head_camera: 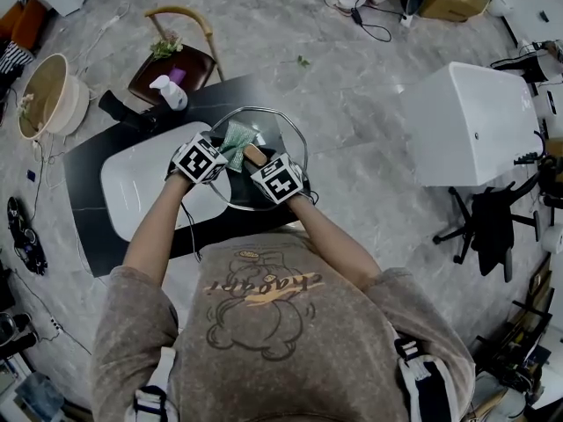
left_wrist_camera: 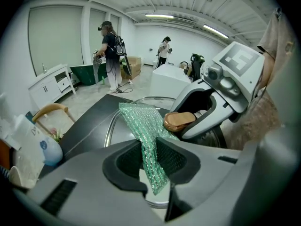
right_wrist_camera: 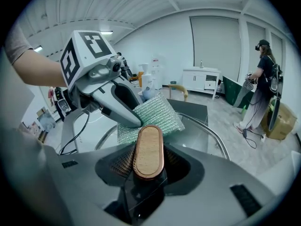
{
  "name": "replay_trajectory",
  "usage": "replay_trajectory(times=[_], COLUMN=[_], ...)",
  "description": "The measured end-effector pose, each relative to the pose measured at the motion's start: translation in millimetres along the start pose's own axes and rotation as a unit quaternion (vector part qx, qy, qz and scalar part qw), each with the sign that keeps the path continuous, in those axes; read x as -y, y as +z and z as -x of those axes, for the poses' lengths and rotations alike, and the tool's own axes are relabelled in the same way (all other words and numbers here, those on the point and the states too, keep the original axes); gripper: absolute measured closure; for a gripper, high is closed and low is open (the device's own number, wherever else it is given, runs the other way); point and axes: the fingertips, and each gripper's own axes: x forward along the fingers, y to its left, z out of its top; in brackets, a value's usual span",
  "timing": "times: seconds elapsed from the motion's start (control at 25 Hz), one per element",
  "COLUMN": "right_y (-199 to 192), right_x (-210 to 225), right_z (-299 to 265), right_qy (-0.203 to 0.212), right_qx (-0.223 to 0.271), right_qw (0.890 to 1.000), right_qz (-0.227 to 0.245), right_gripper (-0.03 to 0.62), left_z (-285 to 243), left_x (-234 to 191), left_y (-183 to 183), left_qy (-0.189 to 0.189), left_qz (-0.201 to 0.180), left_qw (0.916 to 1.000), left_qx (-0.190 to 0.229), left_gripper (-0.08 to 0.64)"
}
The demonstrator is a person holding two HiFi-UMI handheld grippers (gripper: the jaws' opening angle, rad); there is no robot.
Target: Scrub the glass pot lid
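Now the right gripper (right_wrist_camera: pixel 148 166) clamps the glass pot lid (right_wrist_camera: pixel 200 136) by its wooden knob (right_wrist_camera: pixel 149 149) over the surface (head_camera: pixel 85 196). The left gripper (left_wrist_camera: pixel 150 164) pinches the green cloth (left_wrist_camera: pixel 143 121), draped on the glass just left of the knob.

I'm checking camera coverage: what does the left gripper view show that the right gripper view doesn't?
Only the left gripper view: the left tongs seen from behind, their own jaws pinching the green cloth. Only the right gripper view: the right tongs seen from behind, their own jaws clamped on the wooden knob. Both: the glass lid, the cloth, the knob, and the opposite tongs facing the camera.
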Motion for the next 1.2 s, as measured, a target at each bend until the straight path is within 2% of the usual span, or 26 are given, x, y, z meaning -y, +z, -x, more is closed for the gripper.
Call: replay_trajectory(times=[0.16, 0.56, 1.2], right_y=[1.6, 0.7, 0.0], right_x=[-1.3, -3.5, -3.6], right_z=[2.3, -0.2, -1.1], right_qy=[0.001, 0.003, 0.01], right_qx=[-0.001, -0.006, -0.018], right_qw=[1.0, 1.0, 1.0], right_qz=[0.0, -0.004, -0.007], right_gripper=[0.408, 0.408, 0.407], left_z=[5.1, 11.5, 20.7], left_x=[10.0, 20.9, 37.0], left_y=[-3.5, -24.4, -42.0], left_qy=[0.005, 0.02, 0.036], left_qz=[0.002, 0.04, 0.045], left_qw=[1.0, 0.999, 0.9982], left_qx=[0.003, 0.008, -0.018], left_gripper=[0.469, 0.469, 0.469])
